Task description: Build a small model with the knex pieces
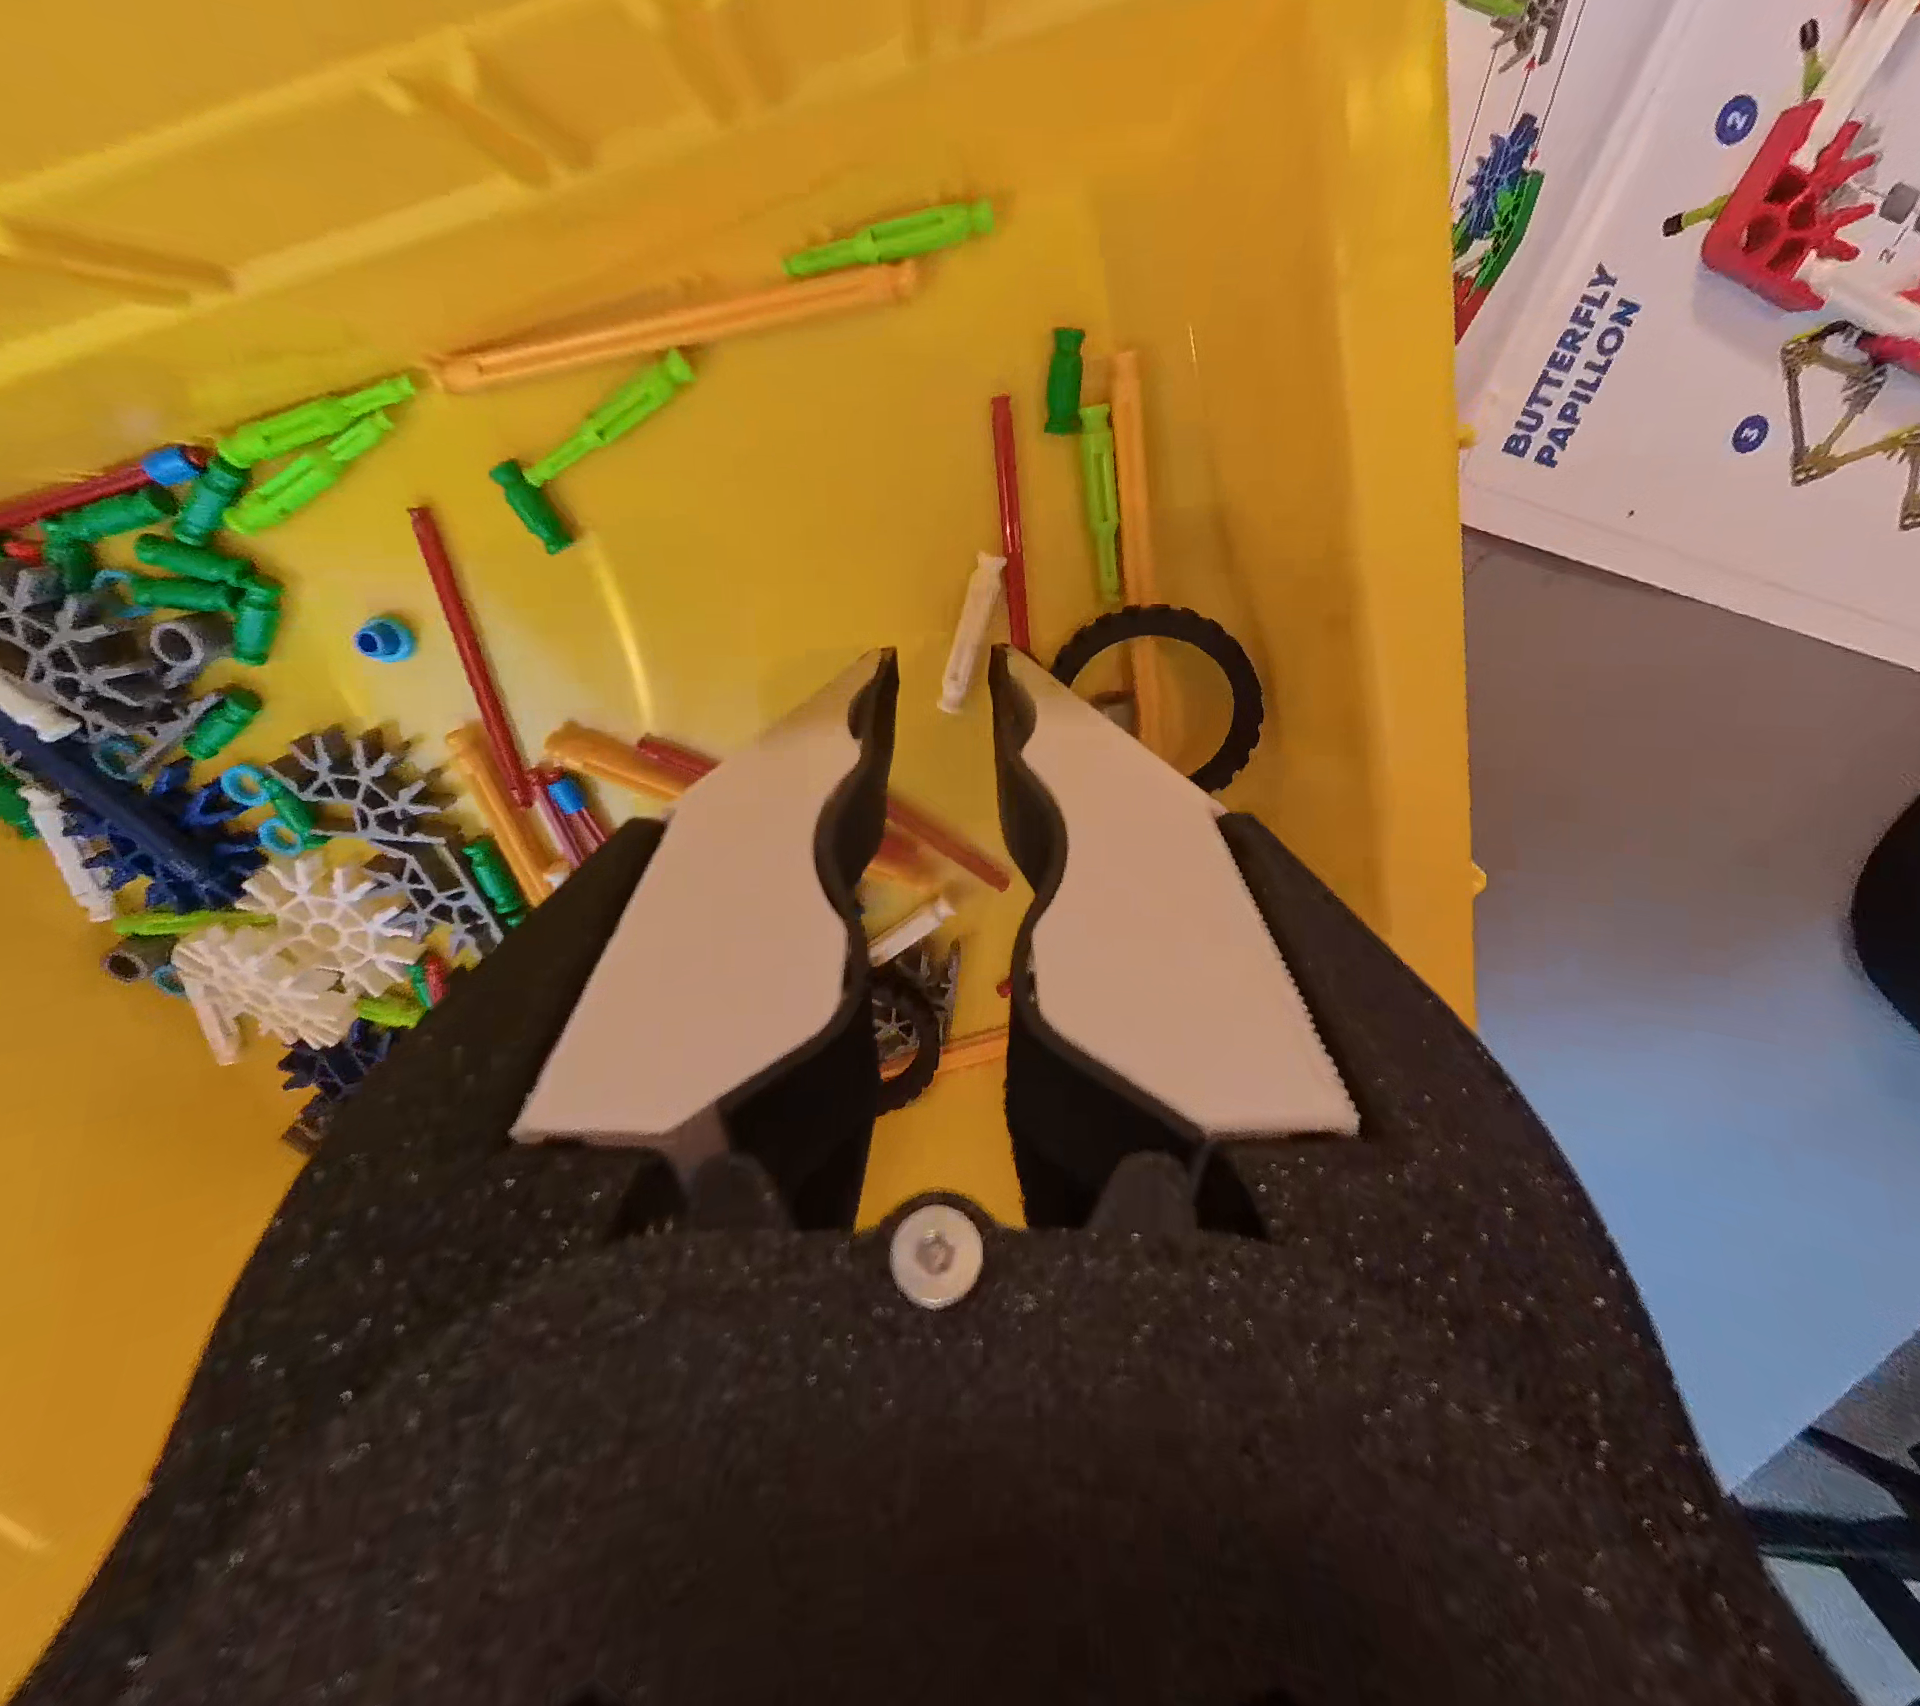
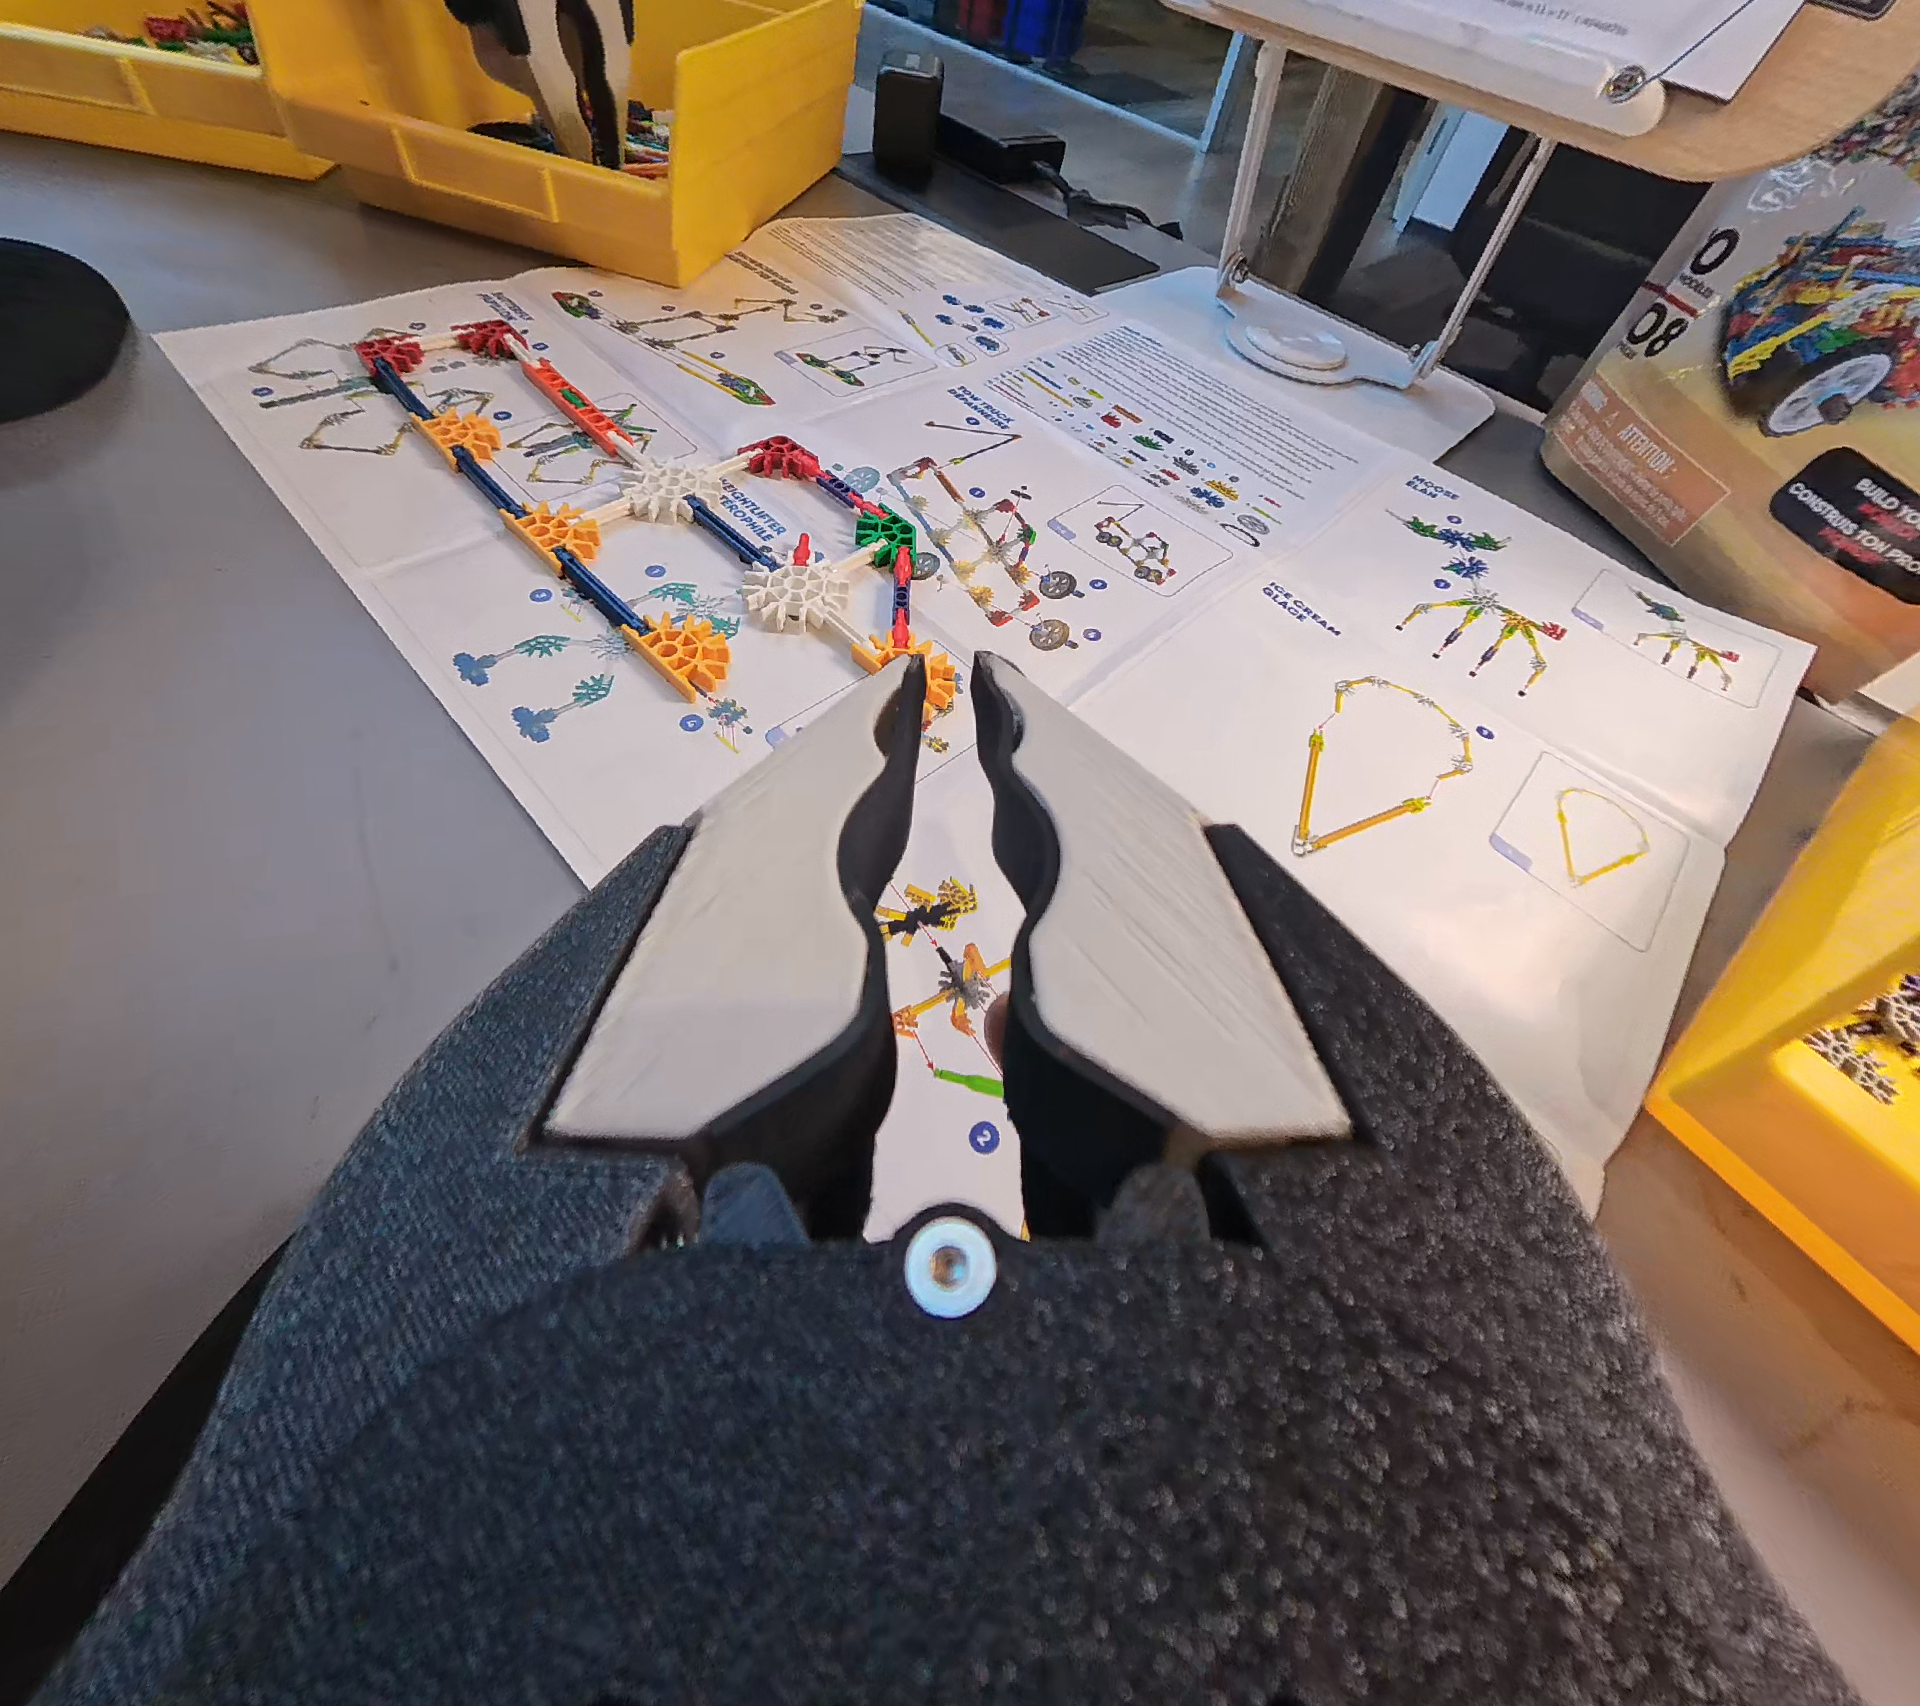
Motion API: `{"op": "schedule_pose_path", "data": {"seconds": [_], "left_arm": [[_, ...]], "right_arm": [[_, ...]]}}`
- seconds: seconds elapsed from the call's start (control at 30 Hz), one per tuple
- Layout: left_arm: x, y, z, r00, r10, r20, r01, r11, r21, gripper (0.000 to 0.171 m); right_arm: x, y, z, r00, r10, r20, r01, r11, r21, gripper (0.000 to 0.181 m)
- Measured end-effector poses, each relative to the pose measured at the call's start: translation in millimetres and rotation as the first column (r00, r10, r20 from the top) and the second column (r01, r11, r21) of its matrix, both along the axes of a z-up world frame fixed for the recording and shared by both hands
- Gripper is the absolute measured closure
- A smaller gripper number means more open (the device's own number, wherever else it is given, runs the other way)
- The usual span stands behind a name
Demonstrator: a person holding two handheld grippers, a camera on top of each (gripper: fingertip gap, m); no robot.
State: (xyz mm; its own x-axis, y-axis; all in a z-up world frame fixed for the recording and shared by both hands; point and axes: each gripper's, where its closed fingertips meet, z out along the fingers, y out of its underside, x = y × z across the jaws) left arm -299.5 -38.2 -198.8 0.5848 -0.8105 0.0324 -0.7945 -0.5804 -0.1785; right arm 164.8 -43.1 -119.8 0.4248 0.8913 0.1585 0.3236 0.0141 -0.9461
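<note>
Left gripper (image 1: pixel 943 667), jaws apart, hangs over a light, stiff white rod (image 1: pixel 970 633) in the yellow bin (image 1: pixel 1299 222); grasp mid-shaft. Right gripper (image 2: pixel 948 671), jaws slightly apart, is empty above the instruction sheet (image 2: pixel 1382 877).

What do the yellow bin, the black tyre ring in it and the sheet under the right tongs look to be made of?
Yellow bin: moulded hard plastic, semi-gloss, with ribbed walls. Black tyre ring: likely rubber or soft plastic, matte, with a knobbly tread. Sheet: thin printed paper, white, with visible fold creases, lying flat on the grey table.
</note>
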Motion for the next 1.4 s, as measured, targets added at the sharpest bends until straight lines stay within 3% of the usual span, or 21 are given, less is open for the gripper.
{"op": "schedule_pose_path", "data": {"seconds": [0.13,0.33,0.4,0.5,0.57,0.63,0.7,0.77,0.9,1.03,1.17,1.3,1.4], "left_arm": [[-7,1,-11,0.999,-0.006,-0.048,0.006,1.0,0.004,0.167],[-10,3,-5,0.996,-0.005,-0.092,0.008,0.999,0.034,0.168],[-10,6,17,0.996,0.012,-0.092,-0.003,0.995,0.098,0.169],[12,8,76,0.998,0.019,-0.055,-0.002,0.96,0.281,0.169],[59,5,115,0.999,-0.032,0.014,0.023,0.901,0.433,0.169],[129,-13,130,0.984,-0.134,0.116,0.06,0.867,0.494,0.169],[202,-41,113,0.947,-0.25,0.203,0.128,0.871,0.474,0.168],[262,-65,79,0.904,-0.321,0.281,0.191,0.894,0.406,0.168],[338,-83,31,0.838,-0.393,0.378,0.278,0.904,0.325,0.169],[366,-81,31,0.812,-0.413,0.412,0.295,0.9,0.32,0.168],[375,-82,34,0.798,-0.432,0.419,0.312,0.893,0.325,0.168],[371,-83,30,0.795,-0.412,0.445,0.298,0.905,0.305,0.168],[362,-75,34,0.804,-0.363,0.472,0.218,0.917,0.334,0.171]], "right_arm": [[-3,0,0,1.0,0.005,0.011,-0.005,1.0,0.007,0.173],[-4,-2,1,1.0,0.007,0.017,-0.007,1.0,0.013,0.173],[-5,-4,4,1.0,0.009,0.026,-0.01,1.0,0.023,0.173],[-6,-7,8,0.999,0.009,0.048,-0.011,0.999,0.045,0.172],[-11,-11,11,0.999,0.023,0.044,-0.025,0.999,0.048,0.169],[-25,-17,7,0.997,0.07,0.045,-0.071,0.997,0.025,0.162],[-46,-26,3,0.987,0.14,0.077,-0.143,0.989,0.034,0.159],[-65,-37,-2,0.962,0.205,0.178,-0.224,0.97,0.095,0.159],[-87,-59,-16,0.853,0.301,0.426,-0.407,0.895,0.183,0.159],[-88,-67,-23,0.766,0.34,0.545,-0.495,0.854,0.163,0.159],[-92,-69,-36,0.735,0.364,0.572,-0.518,0.846,0.128,0.166],[-96,-73,-46,0.722,0.412,0.557,-0.544,0.834,0.089,0.176],[-90,-63,-49,0.75,0.439,0.495,-0.515,0.857,0.019,0.176]]}}
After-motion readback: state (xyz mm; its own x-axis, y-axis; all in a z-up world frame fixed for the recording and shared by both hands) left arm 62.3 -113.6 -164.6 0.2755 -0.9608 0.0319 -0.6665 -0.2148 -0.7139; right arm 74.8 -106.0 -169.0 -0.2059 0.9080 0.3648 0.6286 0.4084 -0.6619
